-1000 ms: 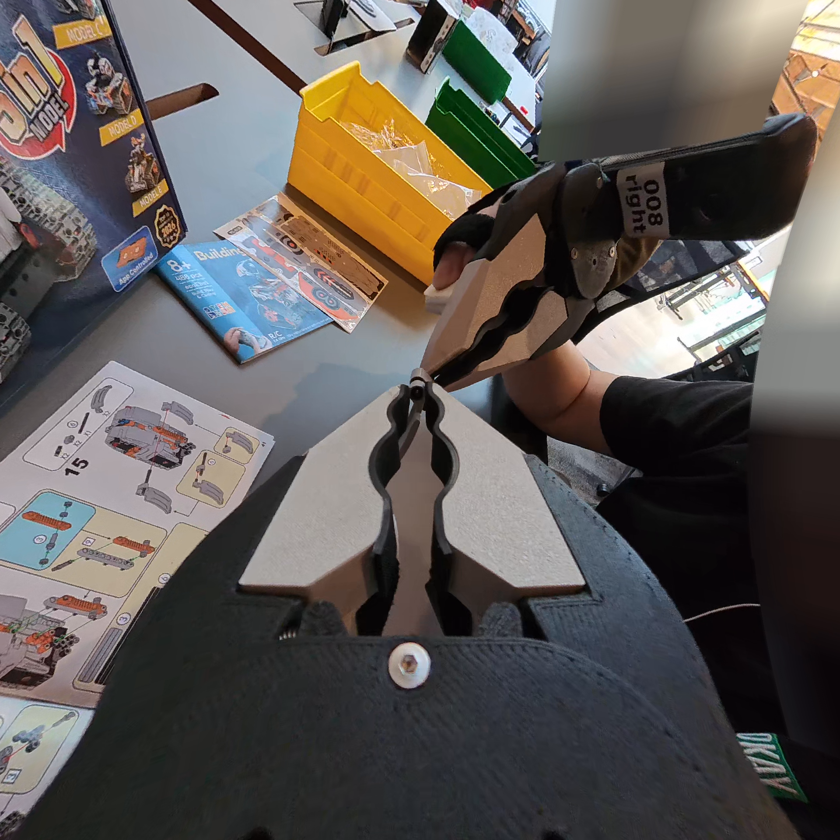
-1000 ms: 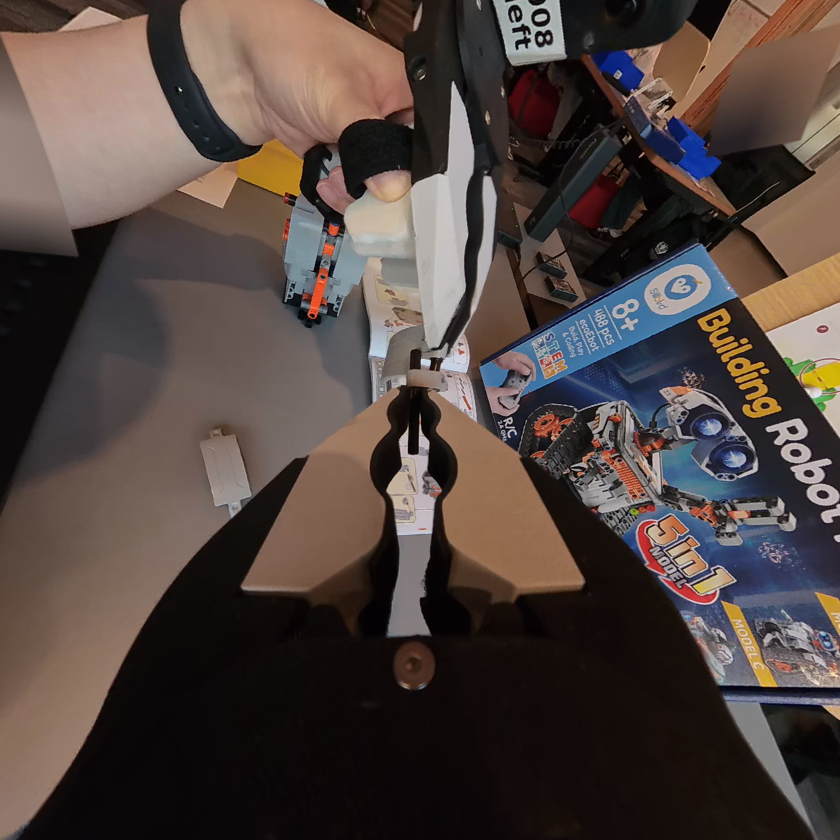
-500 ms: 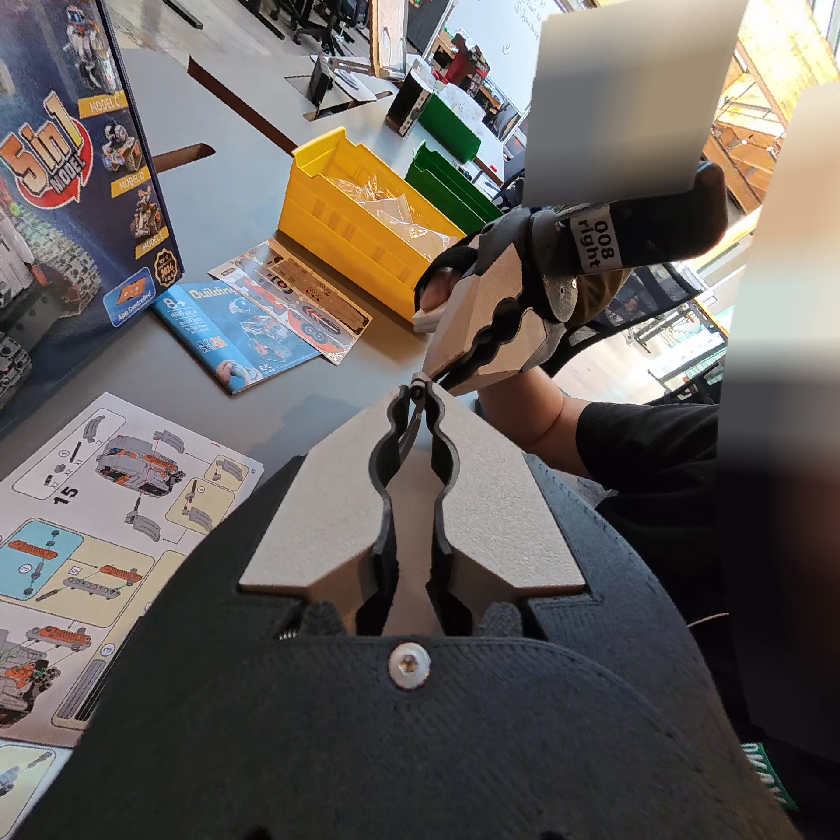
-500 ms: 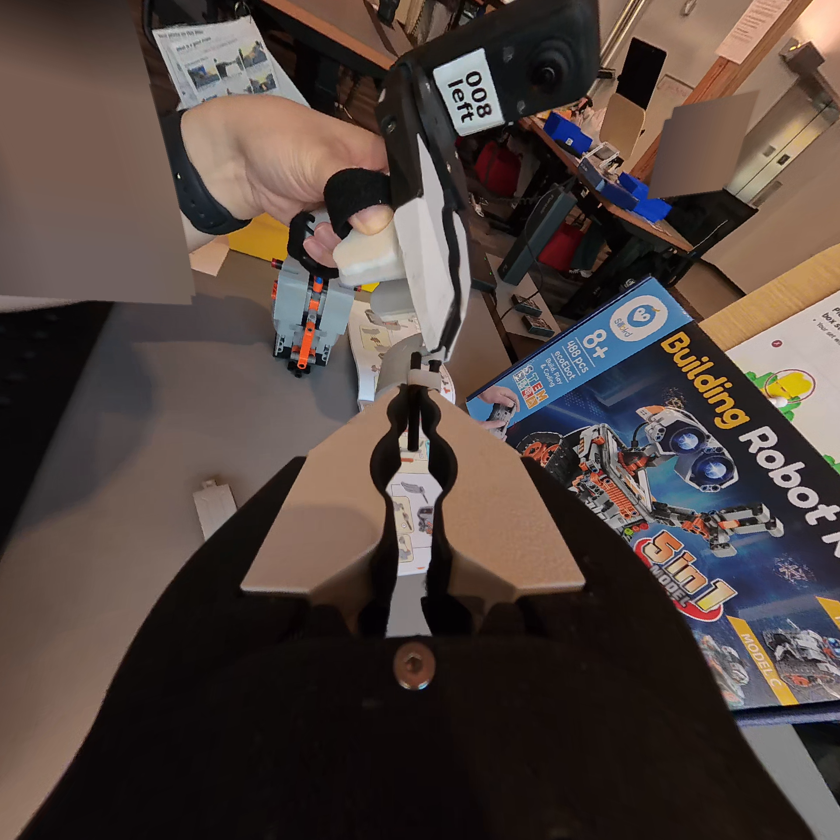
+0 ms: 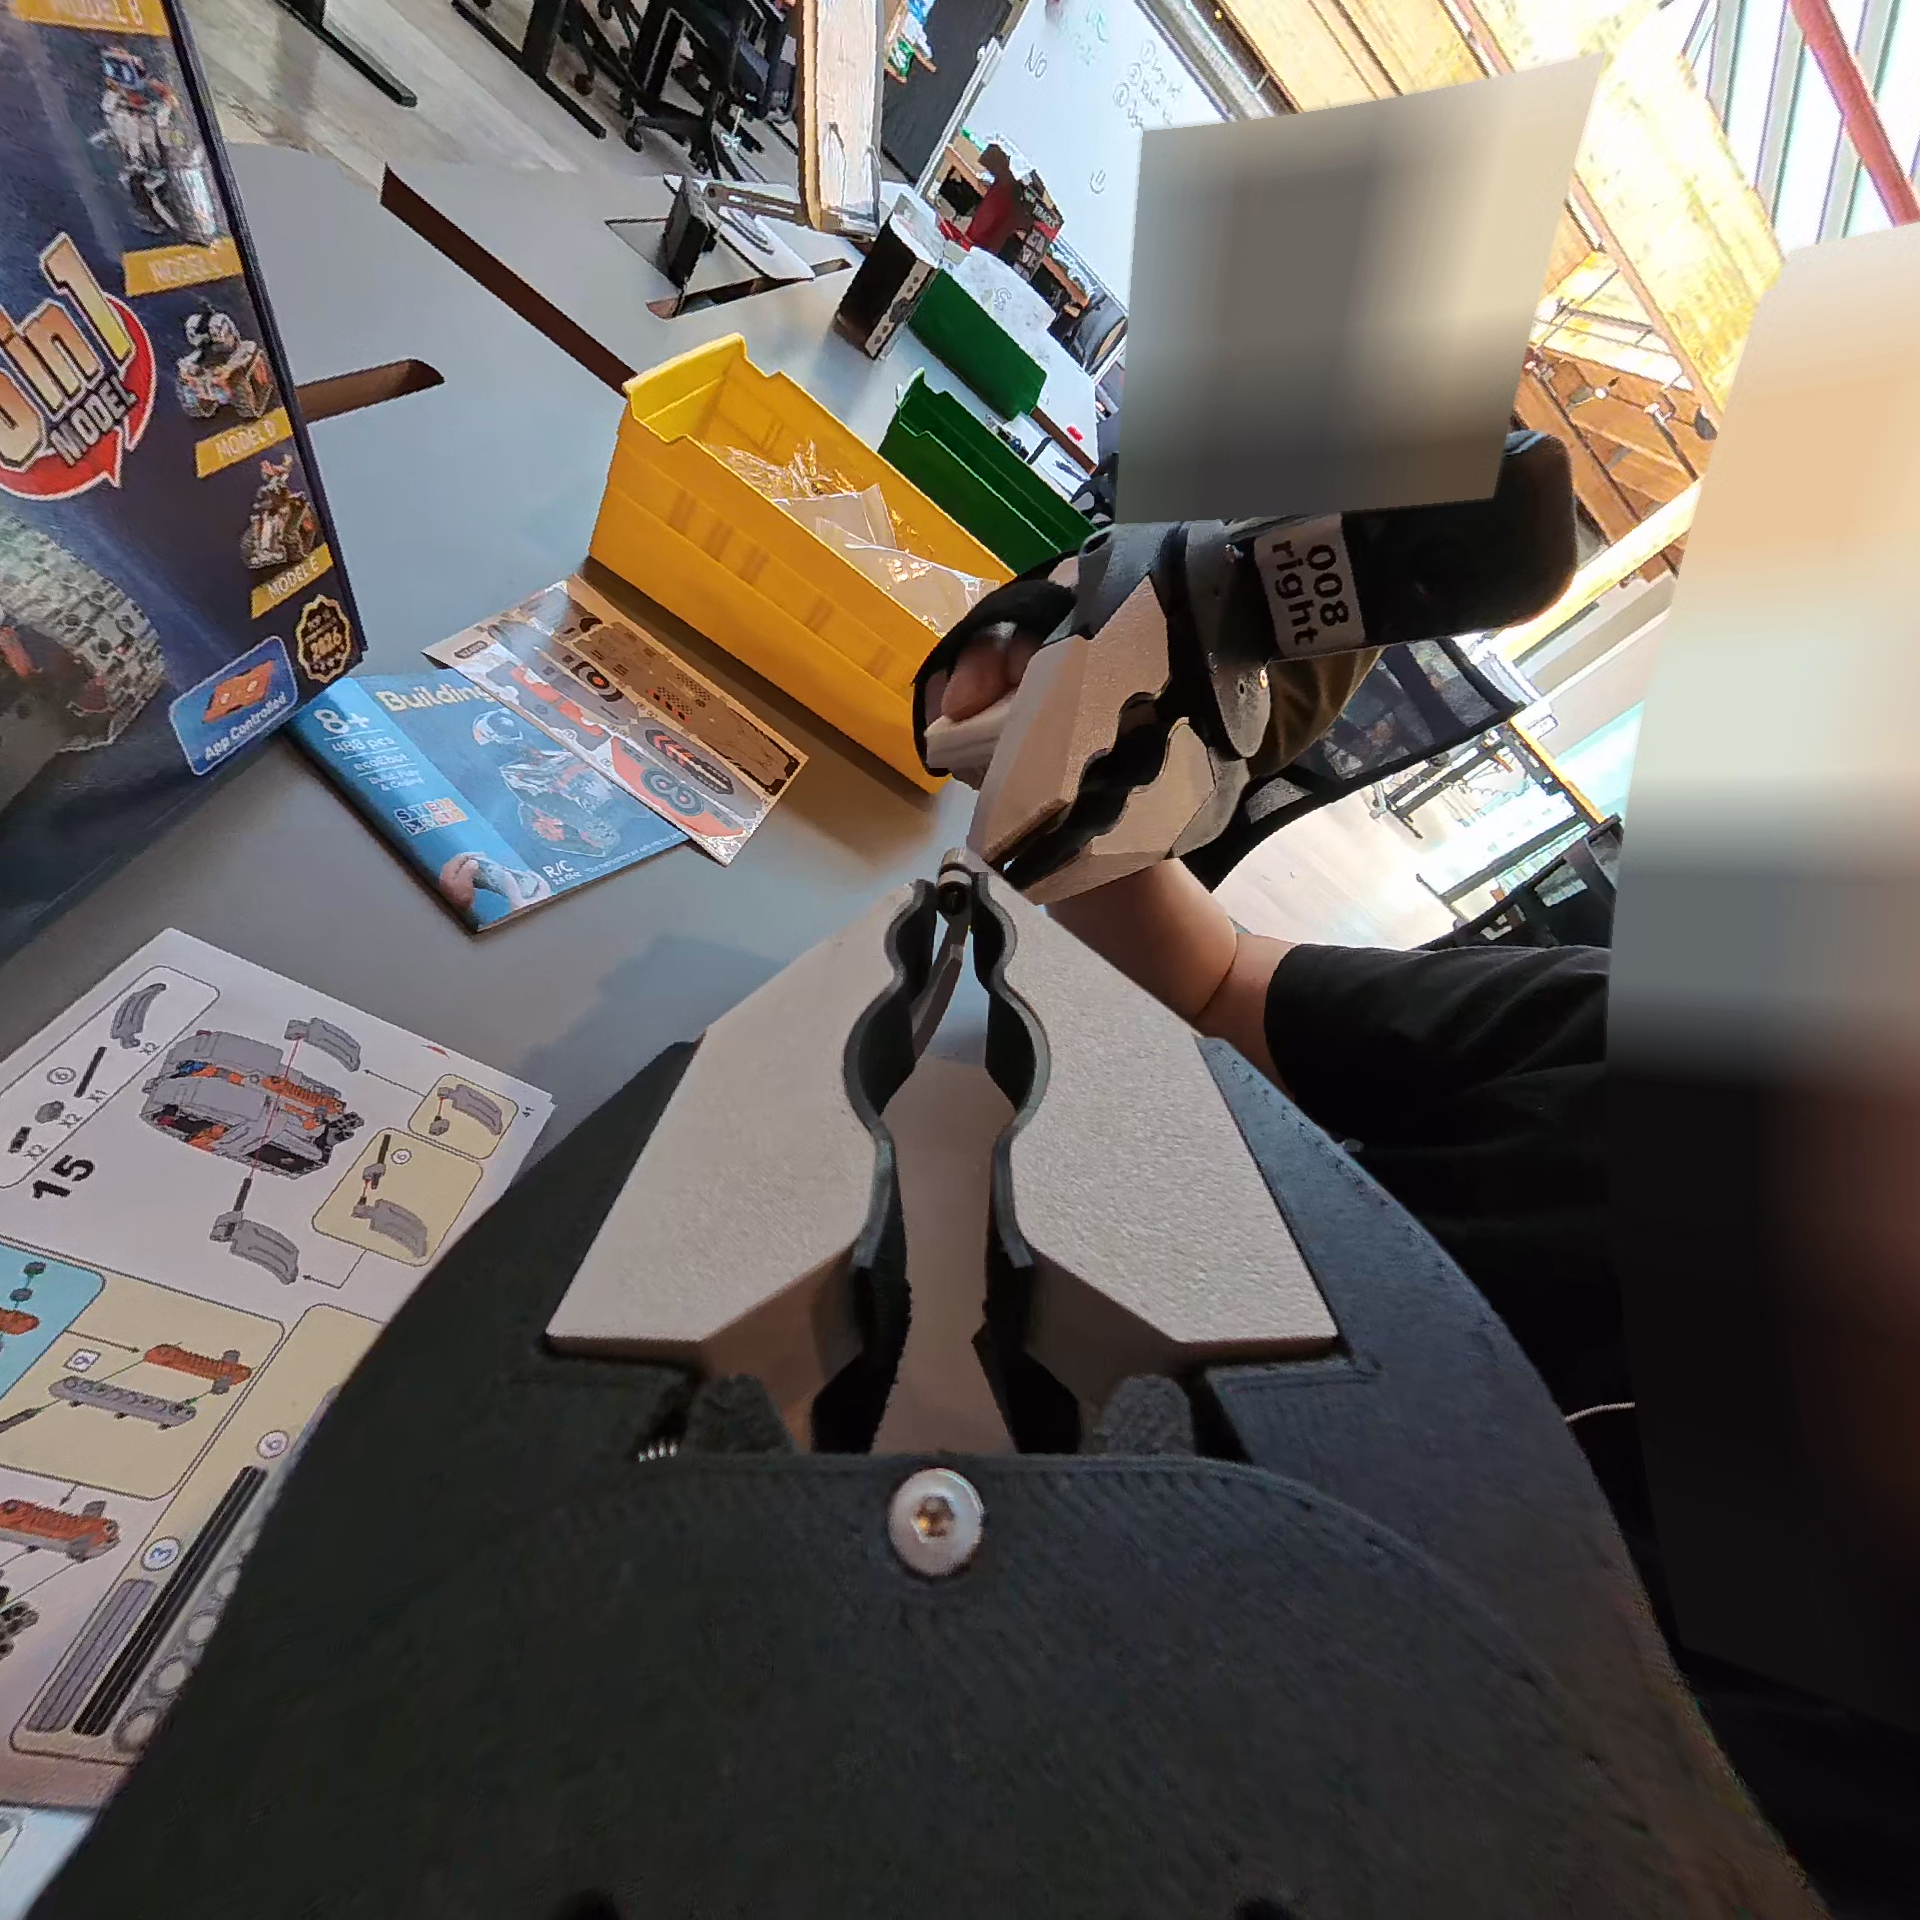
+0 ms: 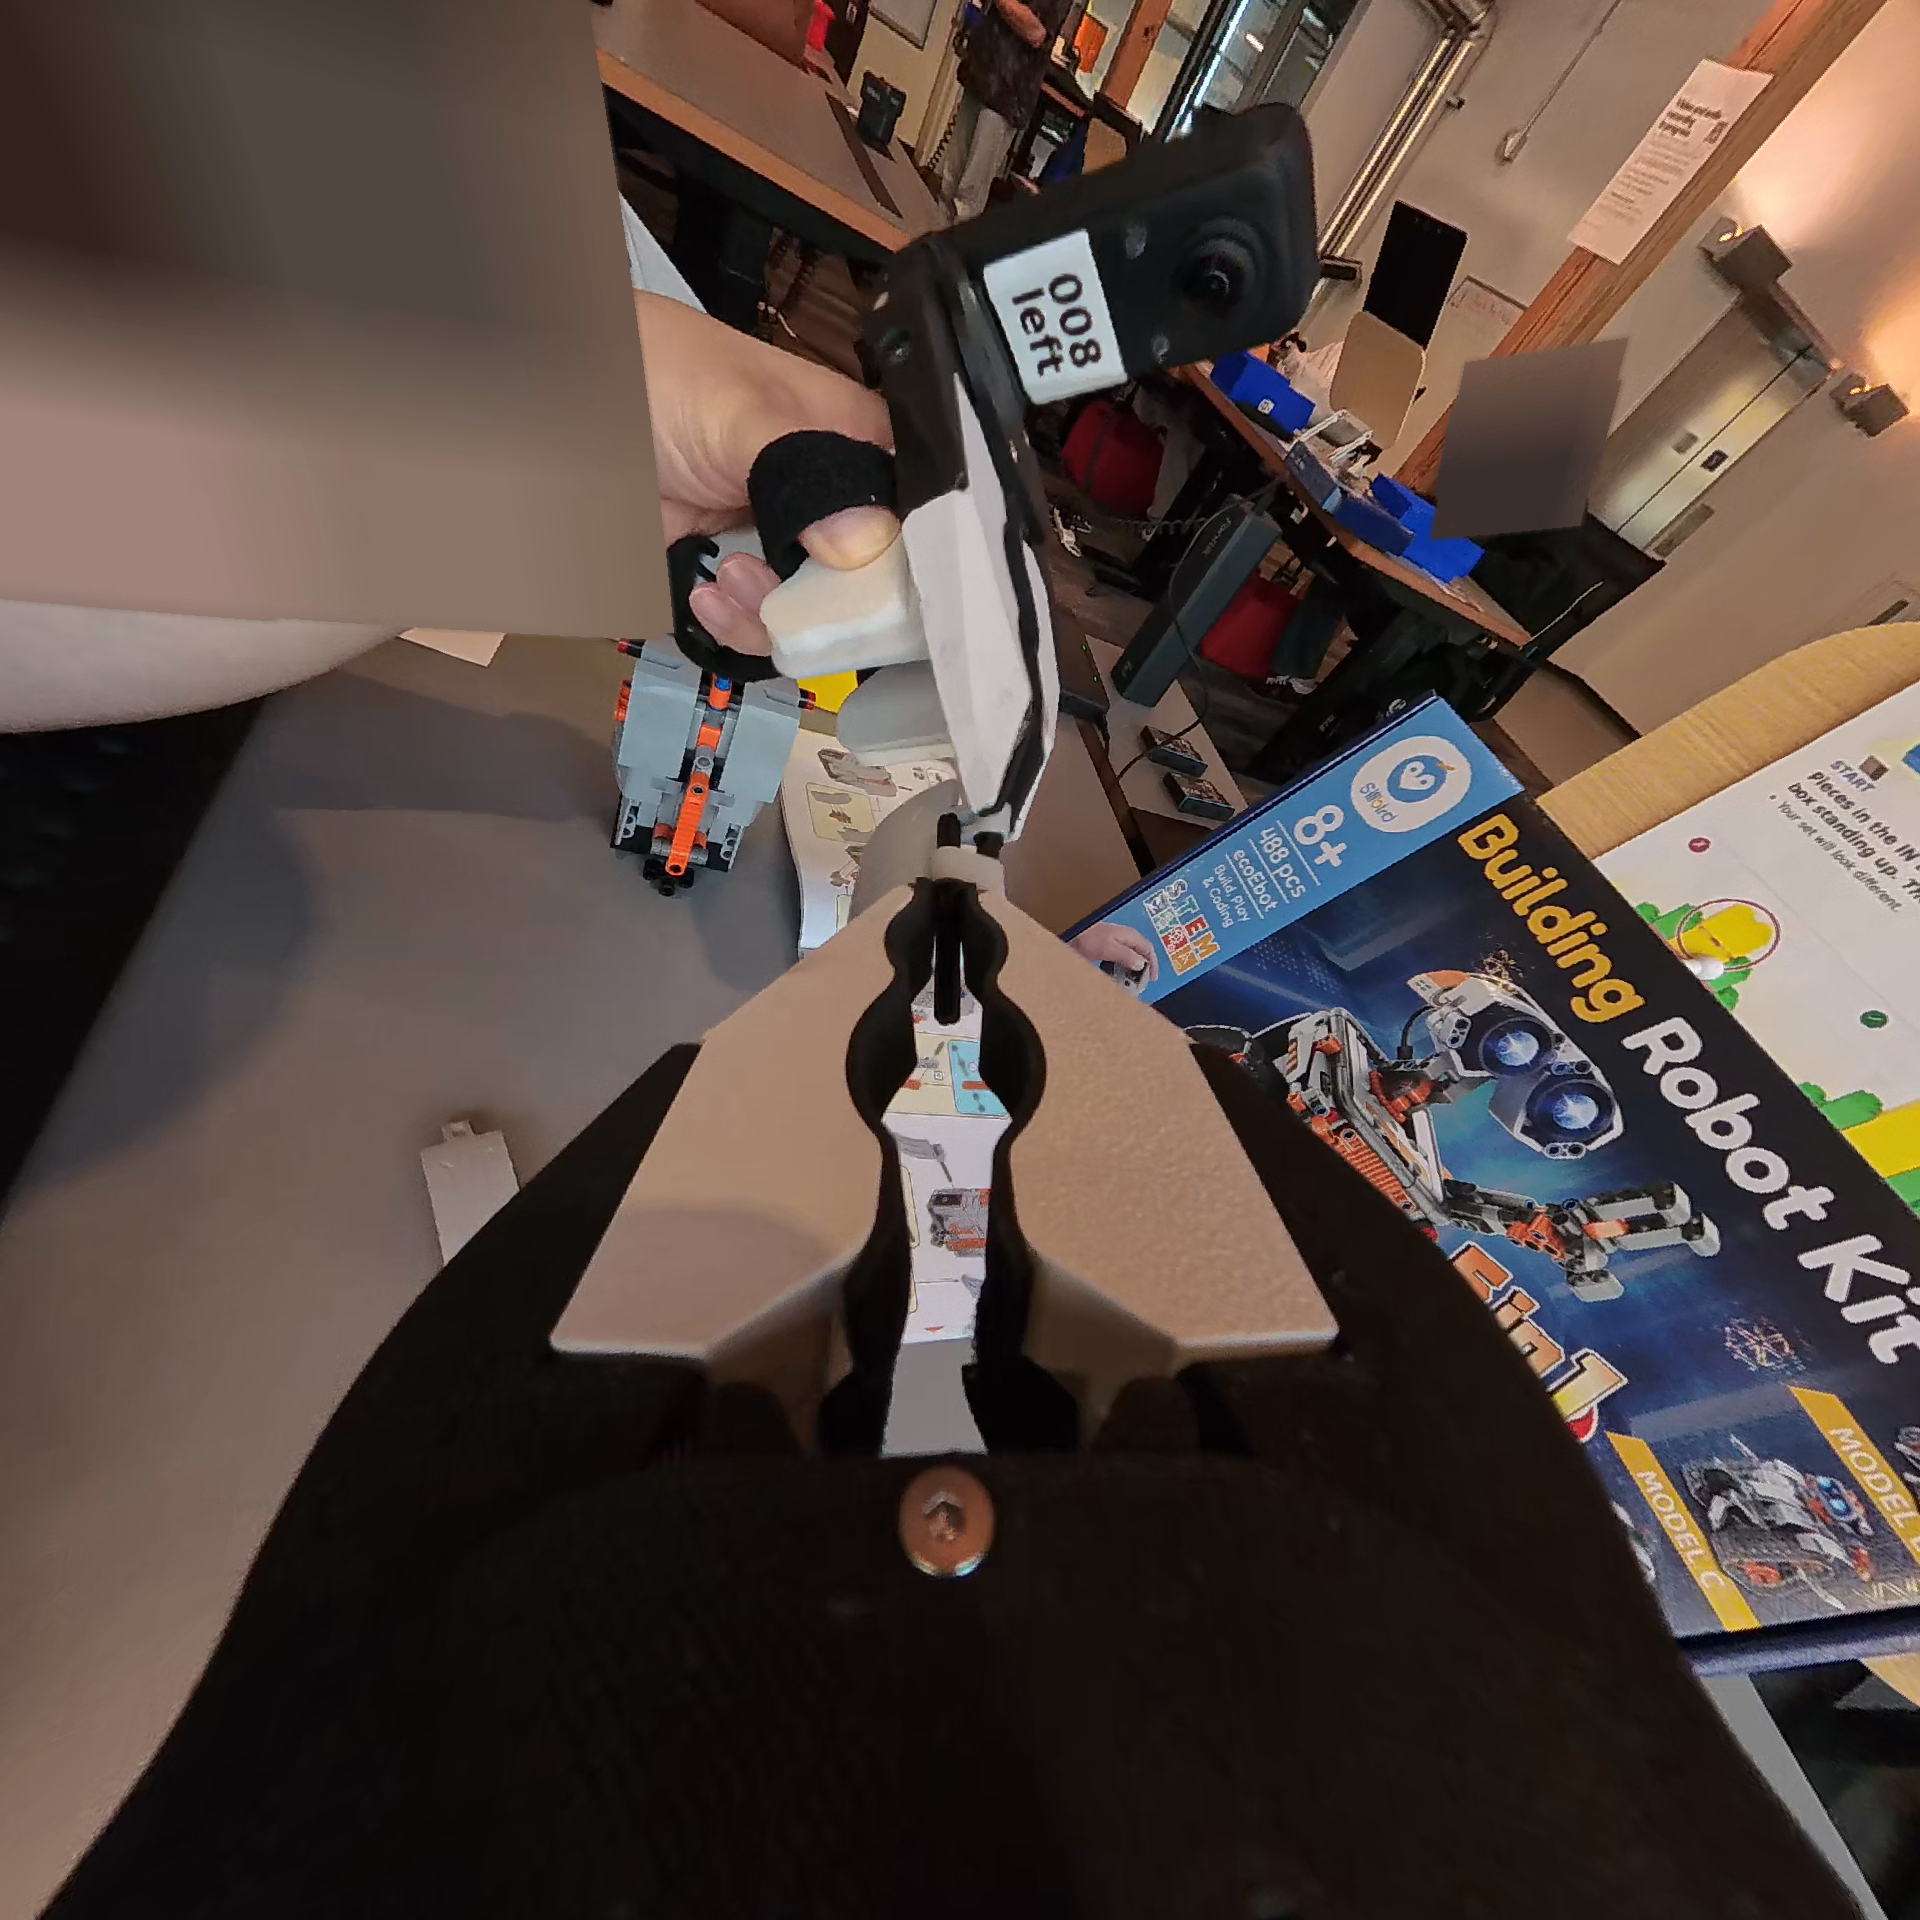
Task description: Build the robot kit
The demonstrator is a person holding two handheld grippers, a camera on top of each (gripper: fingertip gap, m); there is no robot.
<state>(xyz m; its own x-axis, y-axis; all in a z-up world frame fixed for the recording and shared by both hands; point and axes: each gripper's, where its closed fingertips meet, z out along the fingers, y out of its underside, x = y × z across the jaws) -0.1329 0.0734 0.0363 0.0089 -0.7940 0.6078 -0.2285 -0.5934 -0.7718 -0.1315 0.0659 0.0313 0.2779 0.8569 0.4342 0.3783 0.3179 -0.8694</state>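
A: What has the left claw (image 5: 954, 896) got?
B: It is pinched narrow on a thin grey curved piece (image 5: 943, 971) with a small round end at the tips, held up above the counter (image 5: 499, 488).
A: And the right claw (image 6: 951, 883)?
B: Closed tight on a slim black axle (image 6: 947, 971) that carries a small white bush (image 6: 961, 864). The two claws meet tip to tip, and the white bush touches the left claw's tips.
A: What lies about them?
B: A yellow bin (image 5: 769, 582) holding clear bags, with a blue booklet (image 5: 488, 790) and a sticker sheet (image 5: 623, 717) just beside it. An open instruction sheet (image 5: 208, 1195) lies toward the near edge, a grey and orange block model (image 6: 696, 769) stands on the counter, and a big blue kit box (image 6: 1507, 1143) lies near
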